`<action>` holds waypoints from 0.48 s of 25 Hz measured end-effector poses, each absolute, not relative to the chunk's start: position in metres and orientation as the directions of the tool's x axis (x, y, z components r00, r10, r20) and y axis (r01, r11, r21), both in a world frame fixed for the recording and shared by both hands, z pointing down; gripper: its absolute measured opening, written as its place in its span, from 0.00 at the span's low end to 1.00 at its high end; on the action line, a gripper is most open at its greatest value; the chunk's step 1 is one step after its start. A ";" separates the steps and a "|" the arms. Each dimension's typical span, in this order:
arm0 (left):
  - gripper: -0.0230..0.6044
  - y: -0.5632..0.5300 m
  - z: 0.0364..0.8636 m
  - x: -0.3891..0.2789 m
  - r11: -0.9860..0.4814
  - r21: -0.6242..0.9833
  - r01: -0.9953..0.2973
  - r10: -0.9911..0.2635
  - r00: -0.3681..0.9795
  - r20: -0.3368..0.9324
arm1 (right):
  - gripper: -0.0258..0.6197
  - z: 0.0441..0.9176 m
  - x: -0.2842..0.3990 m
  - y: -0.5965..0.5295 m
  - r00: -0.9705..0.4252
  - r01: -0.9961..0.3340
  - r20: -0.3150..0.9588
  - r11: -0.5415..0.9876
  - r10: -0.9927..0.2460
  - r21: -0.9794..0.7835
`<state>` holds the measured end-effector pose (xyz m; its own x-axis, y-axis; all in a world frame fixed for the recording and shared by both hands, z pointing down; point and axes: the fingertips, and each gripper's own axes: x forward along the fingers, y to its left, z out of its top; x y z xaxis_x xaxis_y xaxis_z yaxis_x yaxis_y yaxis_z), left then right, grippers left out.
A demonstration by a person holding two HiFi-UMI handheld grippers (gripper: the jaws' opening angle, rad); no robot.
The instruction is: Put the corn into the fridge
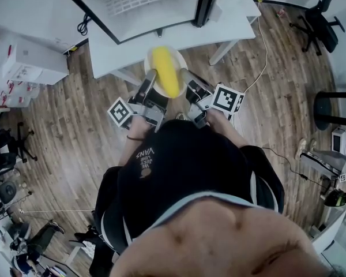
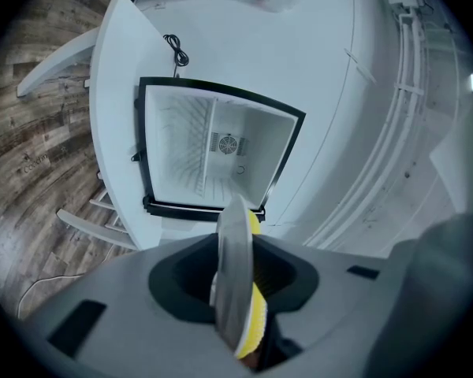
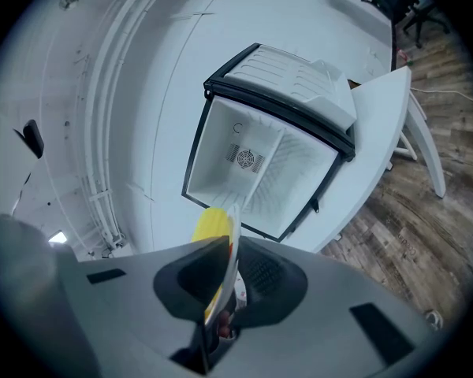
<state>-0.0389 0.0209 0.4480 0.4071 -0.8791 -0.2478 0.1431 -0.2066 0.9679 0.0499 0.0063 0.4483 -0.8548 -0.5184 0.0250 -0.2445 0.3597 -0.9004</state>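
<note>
1. Smooth yellow corn [image 1: 164, 71] lies on a round white plate [image 1: 182, 61], off the desk's [image 1: 230, 27] front edge before the open fridge [image 1: 138, 4].
2. Left tongs [image 1: 149, 84] and right tongs [image 1: 188, 78] each clamp the plate's rim.

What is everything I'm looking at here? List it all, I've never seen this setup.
corn: one, yellow, lying on the plate
plate: one, white, held up facing the fridge
fridge: one, white inside, black frame, door open, on the table
table: one, white, under the fridge
cable: one, black, on the table beside the fridge
boxes: several, white, left of the table
office chair: one, black, top right
floor: brown wood
left gripper: grey, fingers shut on the plate's rim
right gripper: grey, fingers shut on the opposite rim
</note>
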 end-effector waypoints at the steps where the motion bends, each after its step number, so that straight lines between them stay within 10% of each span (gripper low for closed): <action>1: 0.19 0.020 0.448 -0.039 -0.208 0.968 0.142 -0.880 0.404 -0.249 | 0.09 0.448 0.050 0.005 -0.856 -0.241 0.023 0.361 -0.516 -0.901; 12: 0.19 -0.008 0.450 -0.045 -0.198 0.969 0.149 -0.876 0.417 -0.243 | 0.09 0.448 0.043 -0.021 -0.850 -0.244 0.021 0.358 -0.526 -0.901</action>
